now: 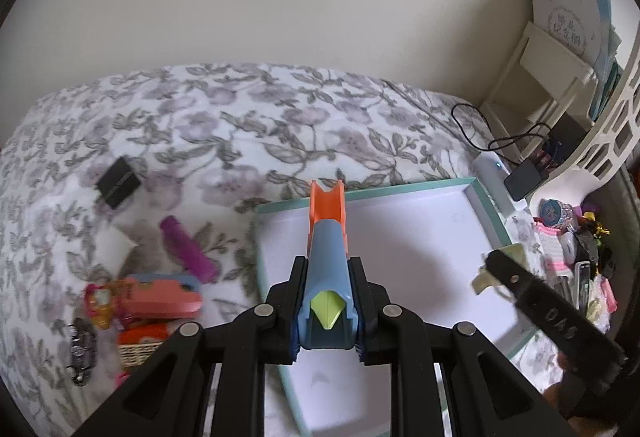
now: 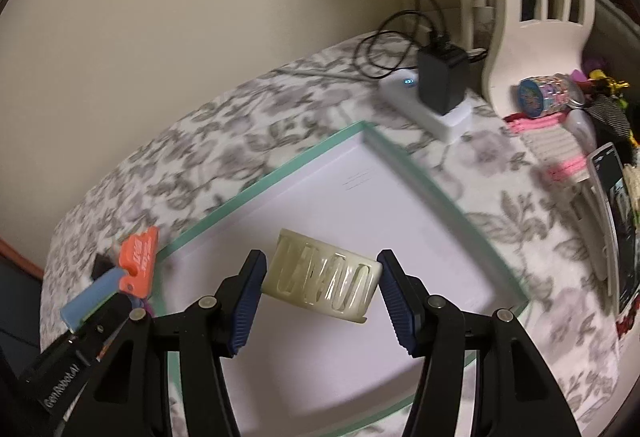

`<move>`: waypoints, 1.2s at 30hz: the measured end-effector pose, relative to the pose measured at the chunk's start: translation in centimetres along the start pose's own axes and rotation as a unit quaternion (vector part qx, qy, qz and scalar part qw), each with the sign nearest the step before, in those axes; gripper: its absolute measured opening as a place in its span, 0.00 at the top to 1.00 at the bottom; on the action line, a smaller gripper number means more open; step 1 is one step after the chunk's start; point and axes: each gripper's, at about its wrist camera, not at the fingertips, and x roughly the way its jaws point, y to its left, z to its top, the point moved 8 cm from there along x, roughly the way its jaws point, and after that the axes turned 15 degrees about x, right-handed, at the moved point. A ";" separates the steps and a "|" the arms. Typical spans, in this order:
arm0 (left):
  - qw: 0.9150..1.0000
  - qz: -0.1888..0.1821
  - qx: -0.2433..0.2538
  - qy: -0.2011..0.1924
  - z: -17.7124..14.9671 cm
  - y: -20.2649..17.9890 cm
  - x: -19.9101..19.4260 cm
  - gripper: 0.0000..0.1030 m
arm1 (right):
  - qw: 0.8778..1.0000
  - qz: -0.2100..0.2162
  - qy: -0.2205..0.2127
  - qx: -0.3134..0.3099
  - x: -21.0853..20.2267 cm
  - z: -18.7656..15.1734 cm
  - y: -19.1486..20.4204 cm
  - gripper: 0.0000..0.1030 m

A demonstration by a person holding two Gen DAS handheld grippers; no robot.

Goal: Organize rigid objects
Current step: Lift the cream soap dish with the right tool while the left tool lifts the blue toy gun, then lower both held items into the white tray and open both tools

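Left gripper [image 1: 327, 307]: jaws pressed against both sides of a blue plastic tube-shaped toy with an orange forked tip and a lime-green tab [image 1: 326, 257]. Toy points straight ahead along the fingers, its orange end over the near rim of the shallow white cardboard box lid with mint-green edges [image 1: 486, 205].

Right gripper [image 2: 320, 301]: blue ribbed pads [image 2: 244, 303] spread apart, with a pale cream slotted plastic band [image 2: 322, 279] lying tilted between them. One pad seems to touch the band's end; the other side is unclear. Cannot tell if it is gripped. The band sits above the lid's white floor.

Left of the left gripper, on the grey floral bedcover [image 1: 224, 117]: a purple plastic cylinder [image 1: 188, 249], a pink and blue toy case [image 1: 162, 295], a small black box [image 1: 118, 187] farther ahead.

Ahead-right of the right gripper, beyond the lid's far corner: a white power strip [image 2: 432, 109] with a black adapter [image 2: 442, 79] plugged in.
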 end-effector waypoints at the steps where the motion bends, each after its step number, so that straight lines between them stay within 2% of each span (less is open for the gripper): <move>1: 1.000 0.000 0.000 0.002 -0.1 -0.2 0.4 0.80 | 1.000 -0.010 -0.002 0.002 0.2 0.4 -0.5 0.43; 12: 0.999 -0.001 0.019 0.029 -1.1 -2.6 4.2 0.80 | 0.999 -0.047 0.015 -0.006 2.2 0.3 -2.0 0.43; 18: 0.999 -0.002 0.019 0.045 -2.2 -2.7 5.4 0.80 | 0.997 -0.066 0.046 -0.005 4.0 -0.8 -2.9 0.43; 21: 0.998 -0.002 0.018 0.053 -2.7 -2.7 5.9 0.80 | 0.997 -0.060 0.051 0.000 4.3 -1.0 -3.1 0.43; 33: 0.997 -0.006 -0.001 0.074 -3.9 -2.3 6.9 0.79 | 0.996 -0.077 0.050 -0.016 4.7 -1.2 -3.0 0.43; 36: 0.998 -0.007 -0.006 0.068 -3.6 -2.2 6.4 0.76 | 0.996 -0.074 0.042 -0.020 4.2 -0.9 -2.7 0.41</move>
